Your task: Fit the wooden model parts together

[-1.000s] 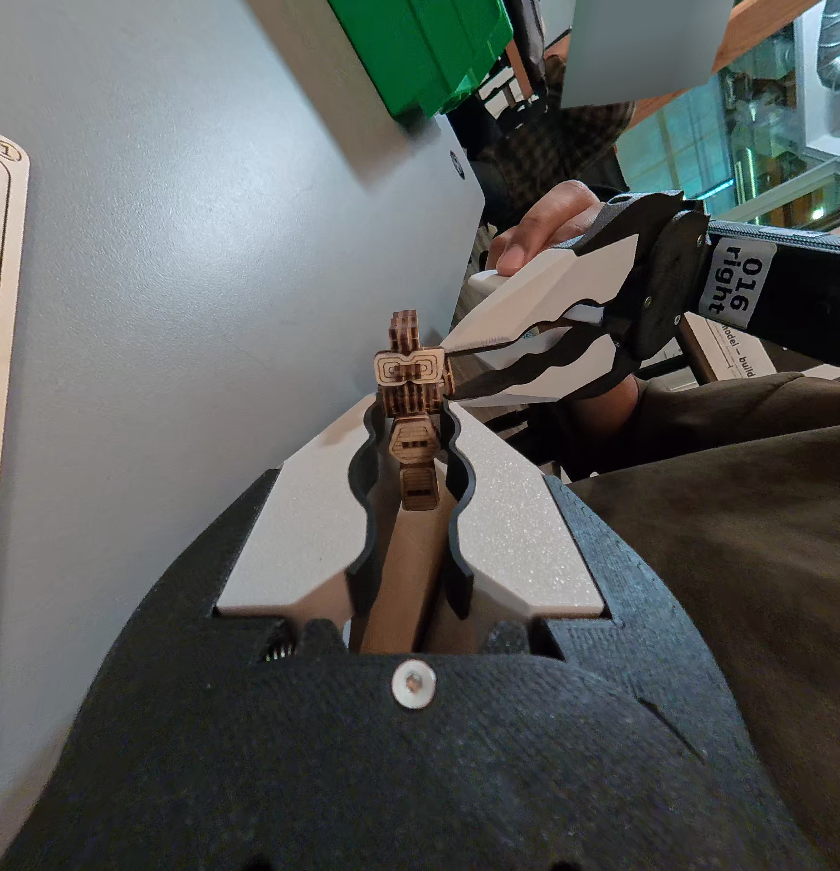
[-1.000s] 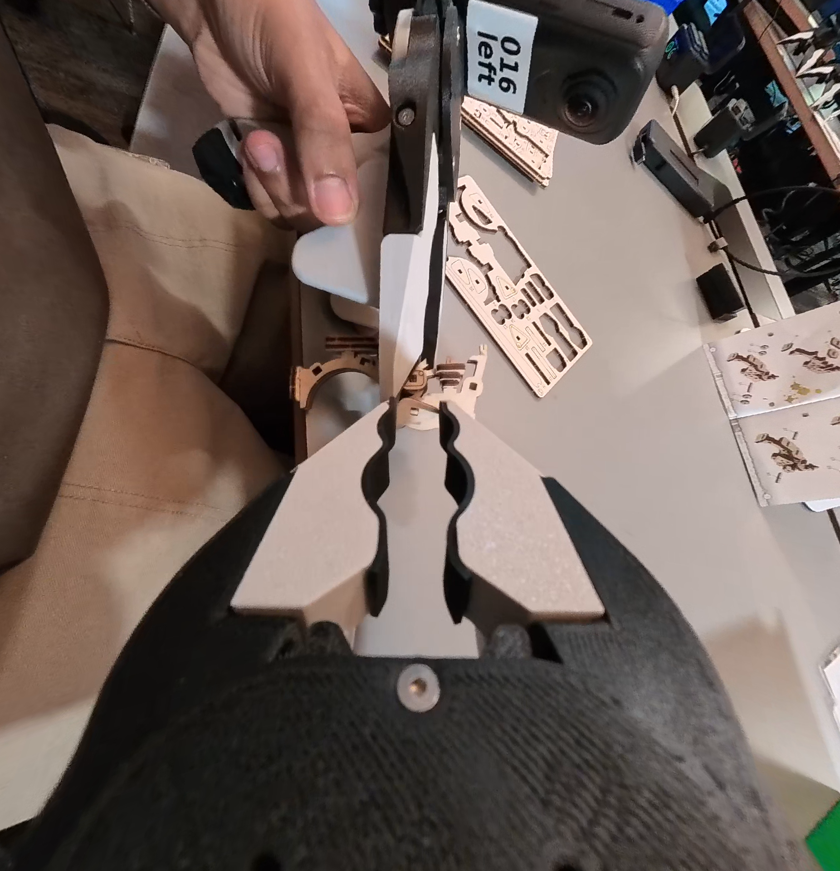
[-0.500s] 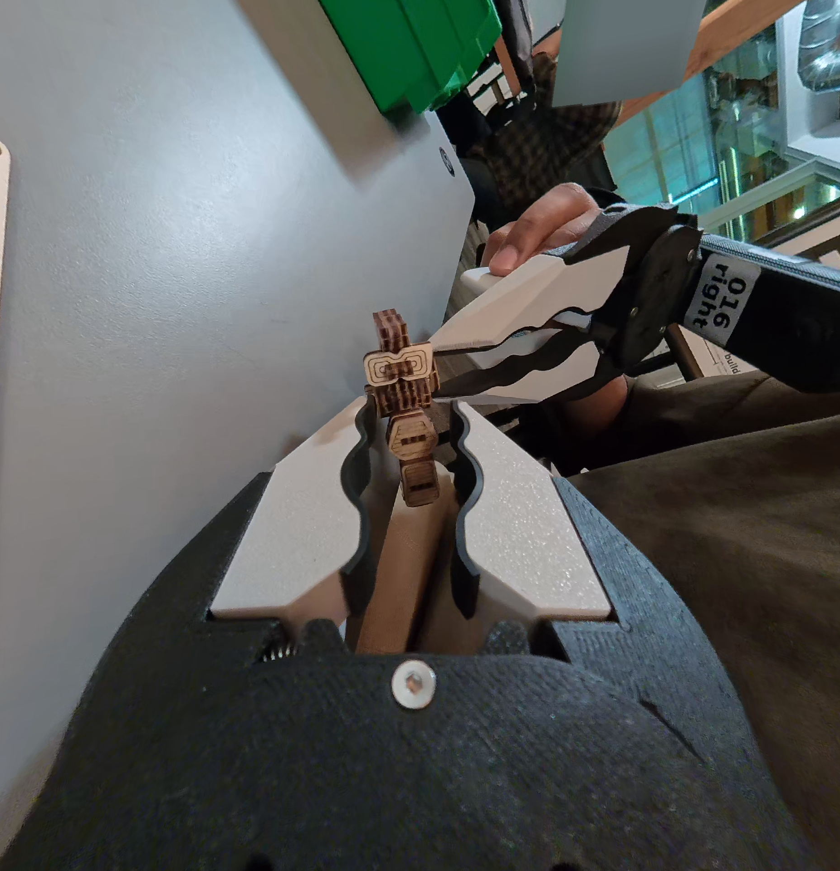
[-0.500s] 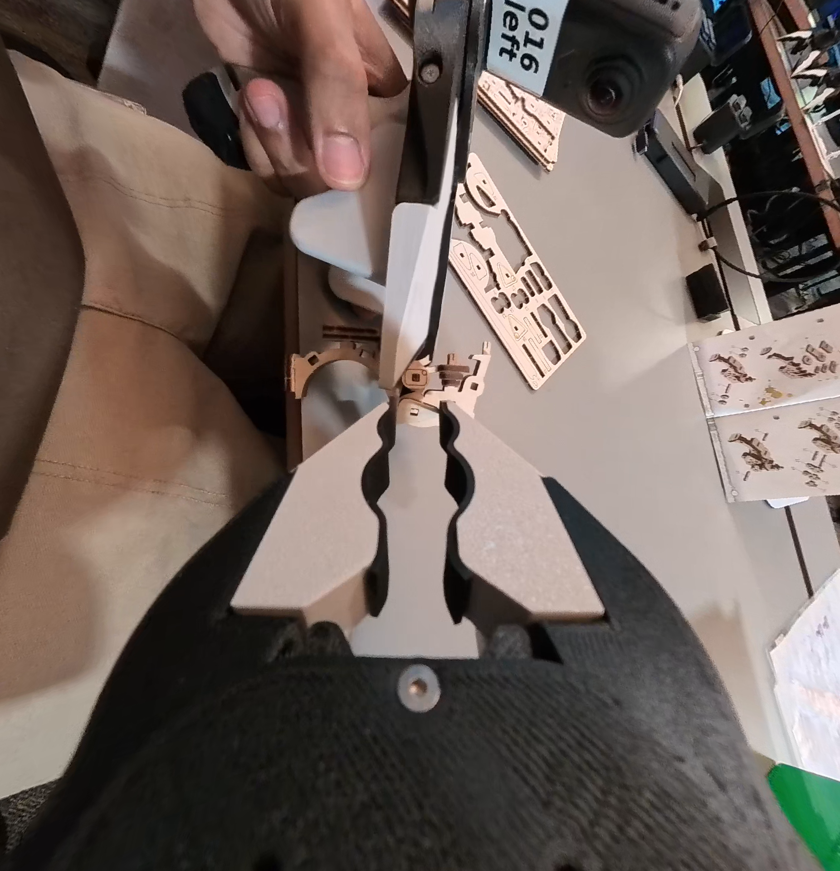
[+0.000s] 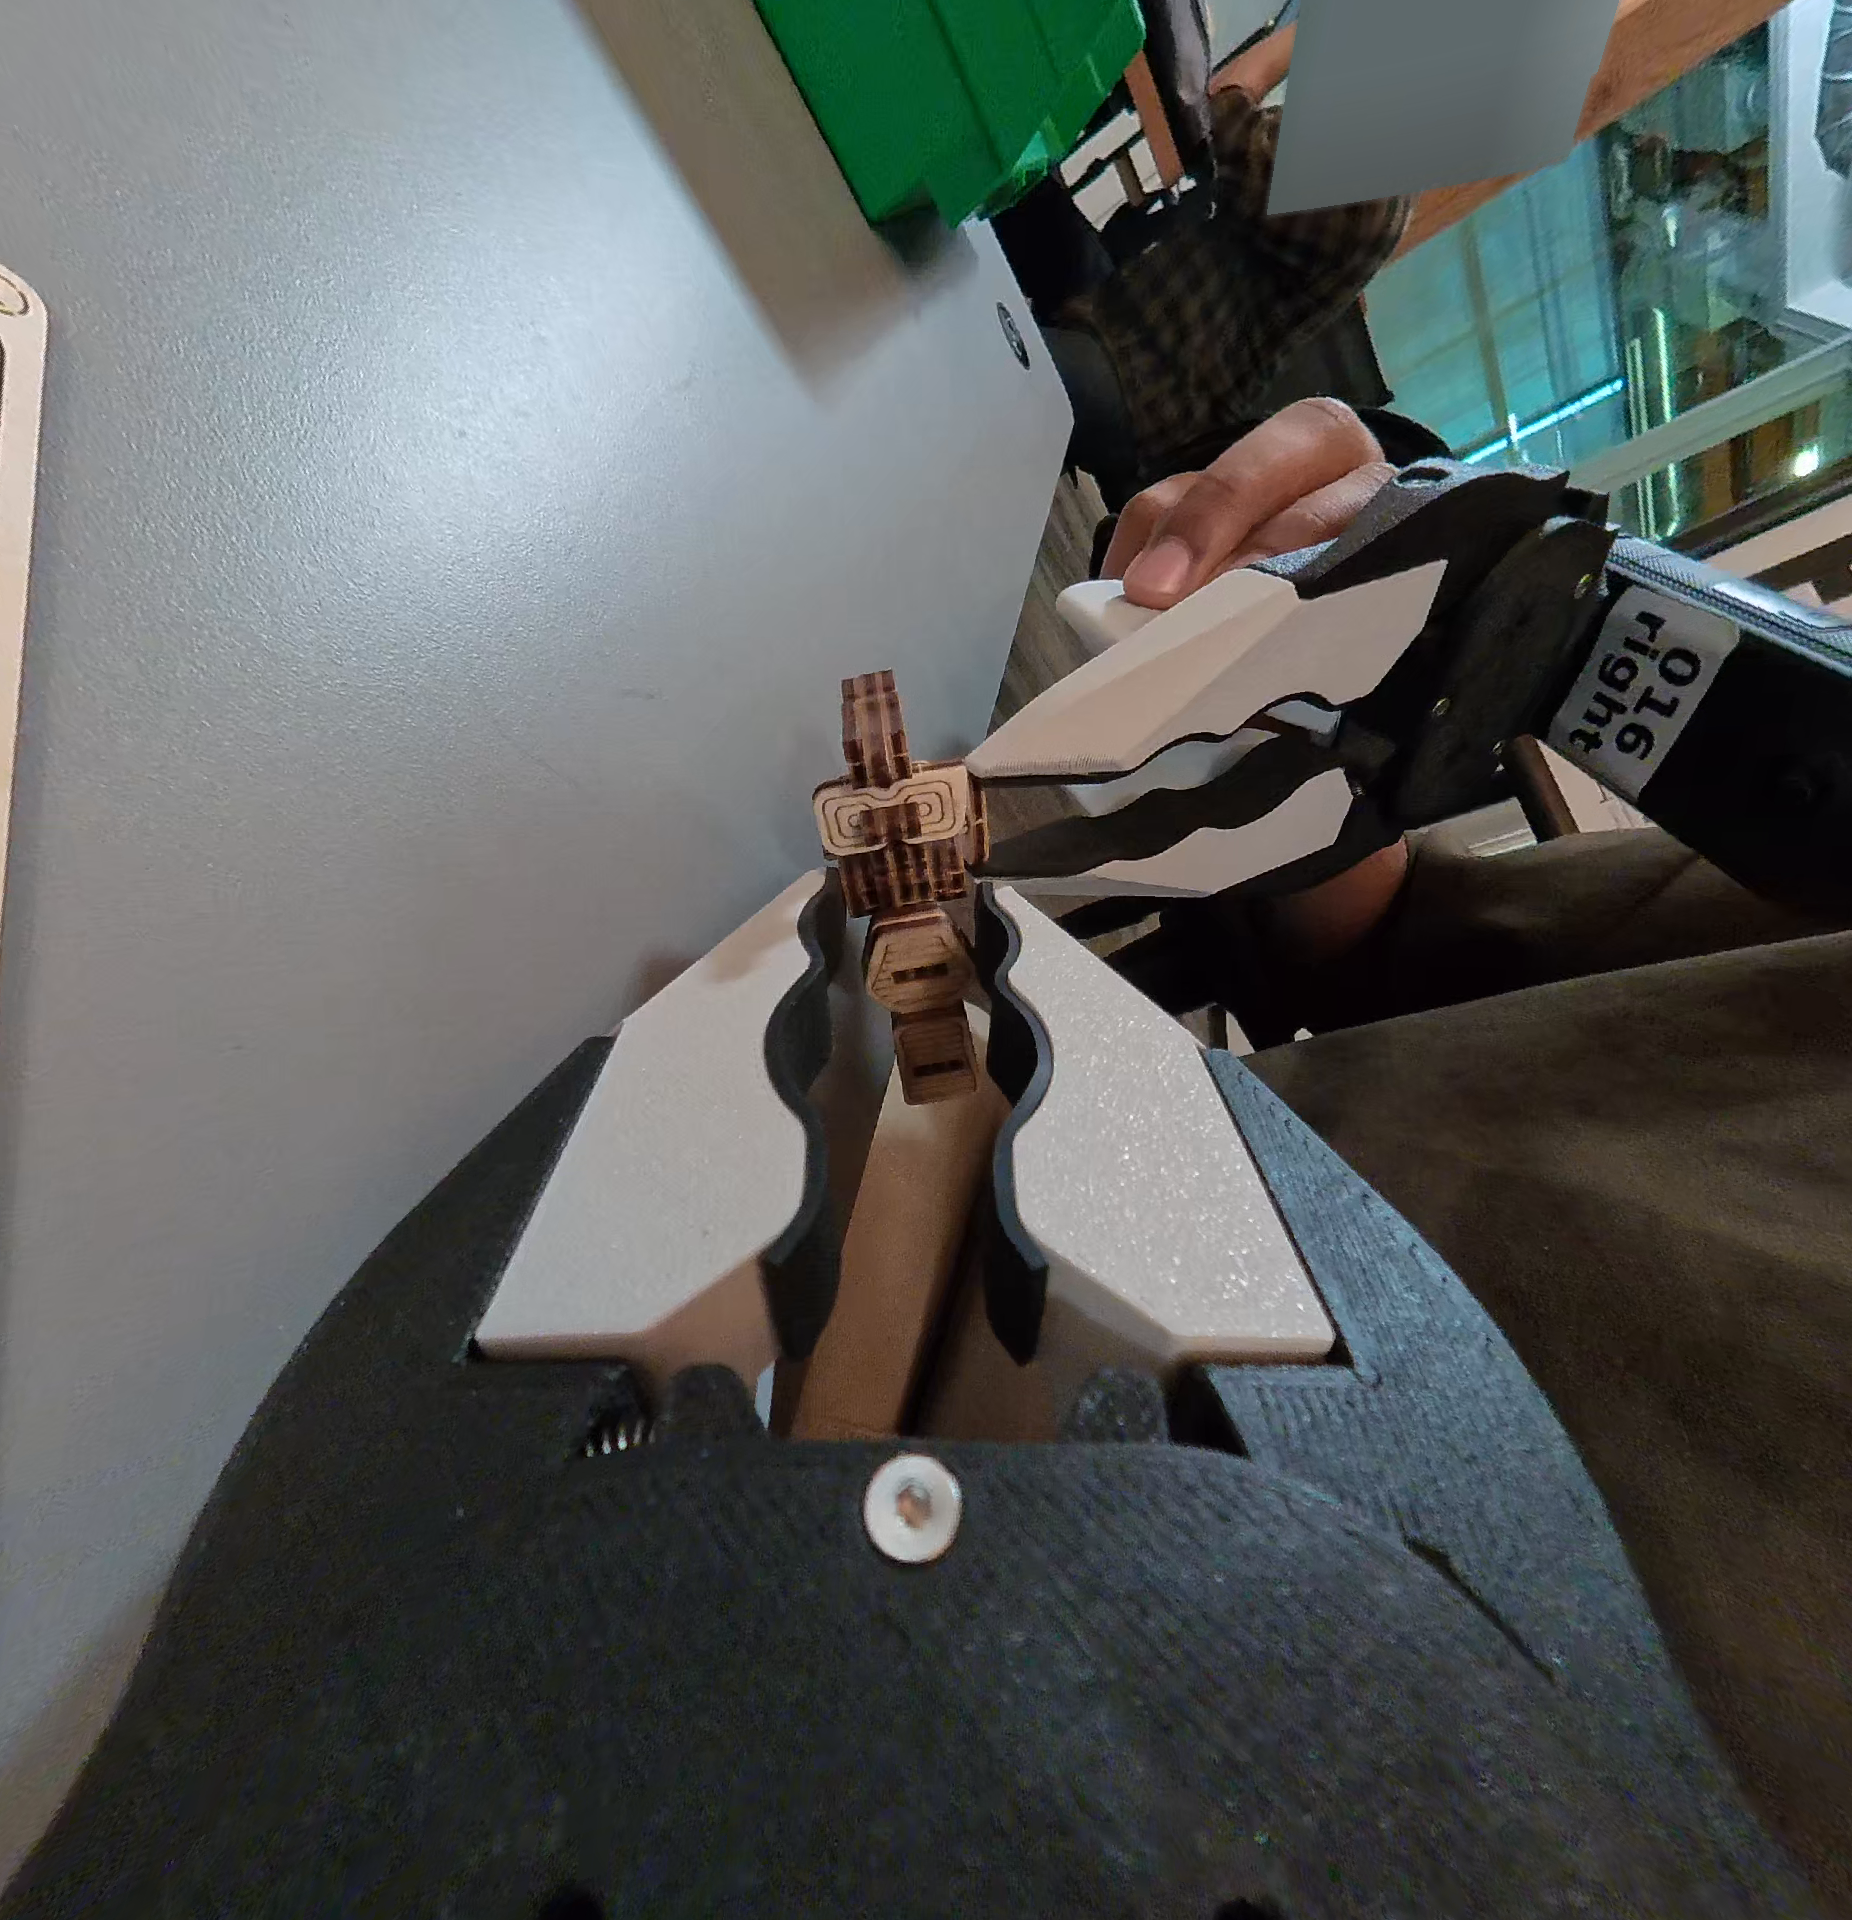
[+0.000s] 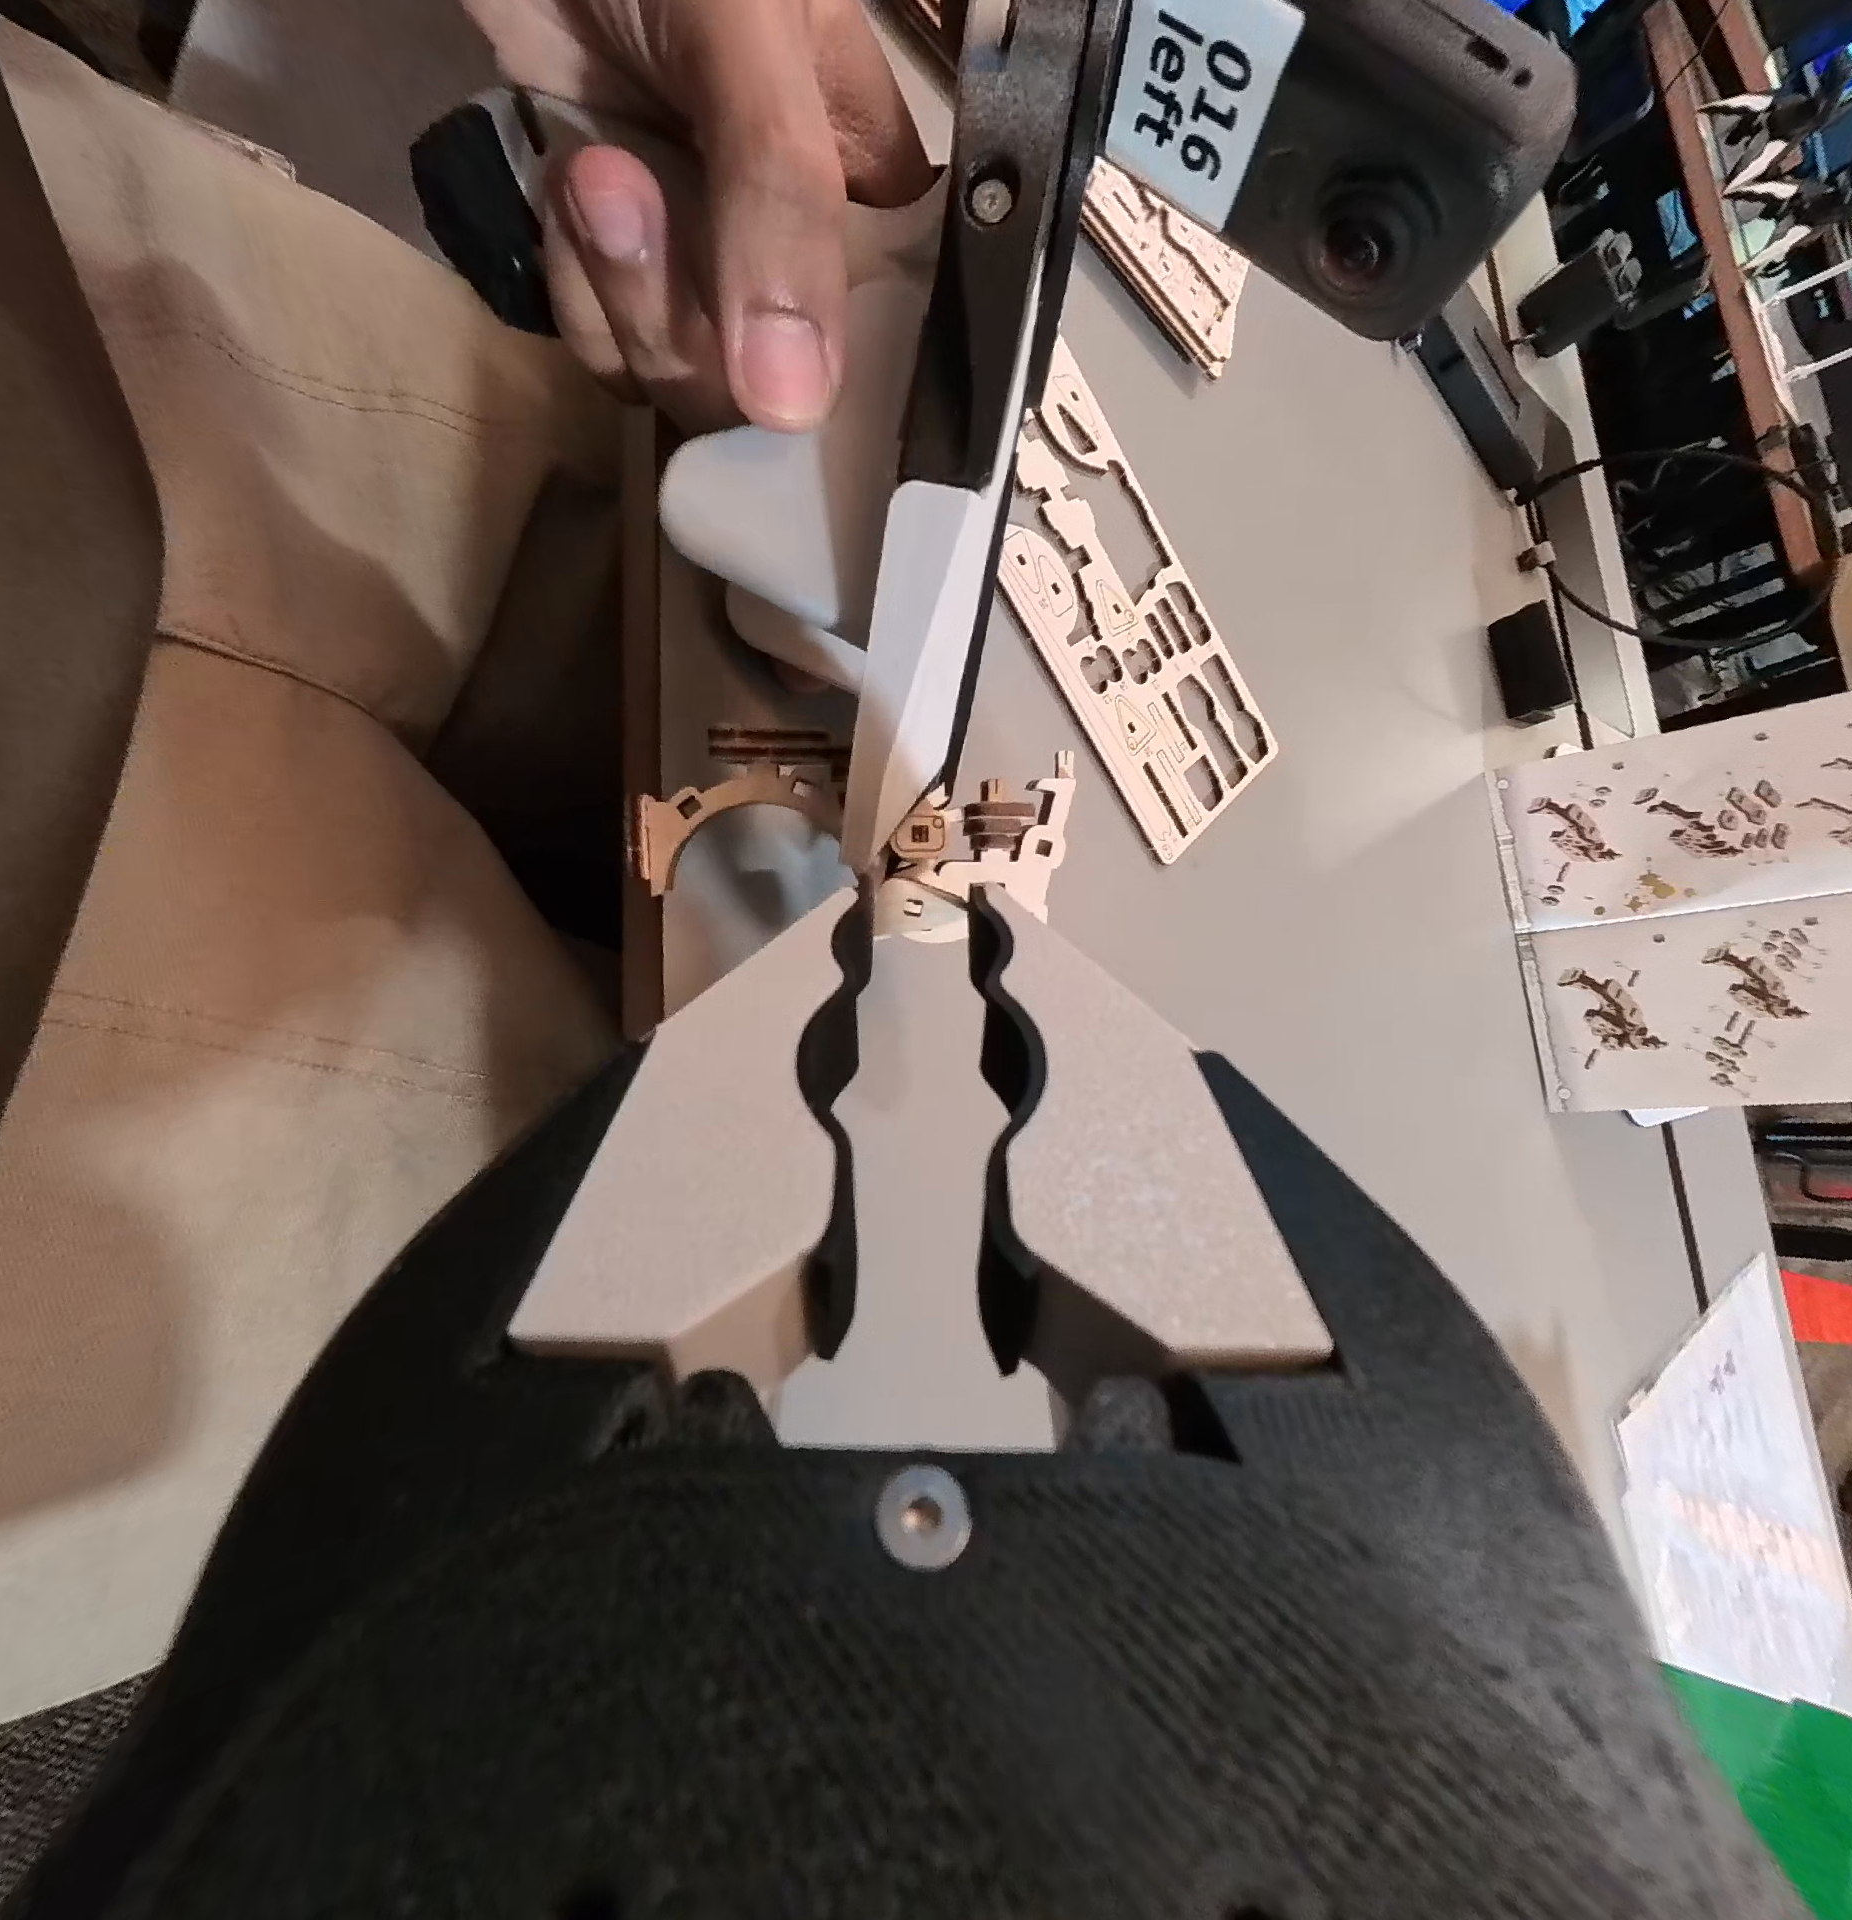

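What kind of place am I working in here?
Probably a lab or maker workshop: a grey worktable holding a punched-out laser-cut wooden sheet and printed assembly sheets, a green bin, and cabled electronics along the edge.

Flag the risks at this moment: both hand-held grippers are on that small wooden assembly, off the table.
1. The left hand-held gripper holds the wooden model assembly only at its fingertips; a push from the side could twist it.
2. The right hand-held gripper pinches a small end piece; misaligned force might snap thin plywood.
3. If either slips, parts probably fall onto the person's lap.
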### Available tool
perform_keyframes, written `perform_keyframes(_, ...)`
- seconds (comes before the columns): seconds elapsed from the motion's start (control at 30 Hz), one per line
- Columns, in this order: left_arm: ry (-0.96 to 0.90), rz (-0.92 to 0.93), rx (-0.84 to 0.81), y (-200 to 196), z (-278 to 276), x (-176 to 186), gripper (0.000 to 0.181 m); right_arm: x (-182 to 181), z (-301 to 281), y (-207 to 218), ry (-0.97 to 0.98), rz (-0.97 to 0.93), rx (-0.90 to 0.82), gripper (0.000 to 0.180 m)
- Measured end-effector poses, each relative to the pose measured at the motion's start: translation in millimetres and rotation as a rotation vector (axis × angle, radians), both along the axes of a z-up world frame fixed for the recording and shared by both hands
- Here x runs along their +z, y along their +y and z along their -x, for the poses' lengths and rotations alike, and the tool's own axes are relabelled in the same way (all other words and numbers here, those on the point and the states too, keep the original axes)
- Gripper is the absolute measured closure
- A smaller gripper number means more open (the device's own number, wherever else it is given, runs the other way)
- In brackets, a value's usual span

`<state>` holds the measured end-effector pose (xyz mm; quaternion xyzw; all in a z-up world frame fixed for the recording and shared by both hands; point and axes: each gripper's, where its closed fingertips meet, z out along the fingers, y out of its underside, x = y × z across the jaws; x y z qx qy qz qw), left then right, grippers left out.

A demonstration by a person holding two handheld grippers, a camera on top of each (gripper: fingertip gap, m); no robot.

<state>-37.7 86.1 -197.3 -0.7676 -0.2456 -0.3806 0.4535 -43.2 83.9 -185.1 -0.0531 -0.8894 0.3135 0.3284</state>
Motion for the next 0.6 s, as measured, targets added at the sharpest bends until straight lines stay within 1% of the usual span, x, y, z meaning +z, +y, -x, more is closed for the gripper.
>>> perform_keyframes(0.3, 0.018, 0.017, -0.003, -0.5, -0.3, -1.3, 0.159, 0.4, 0.7, -0.9, 0.002, -0.031, -0.001, 0.163)
perform_keyframes(0.6, 0.090, 0.047, -0.010, -0.9, -1.4, -3.8, 0.159, 1.2, 1.6, -1.6, 0.009, -0.071, -0.008, 0.163)
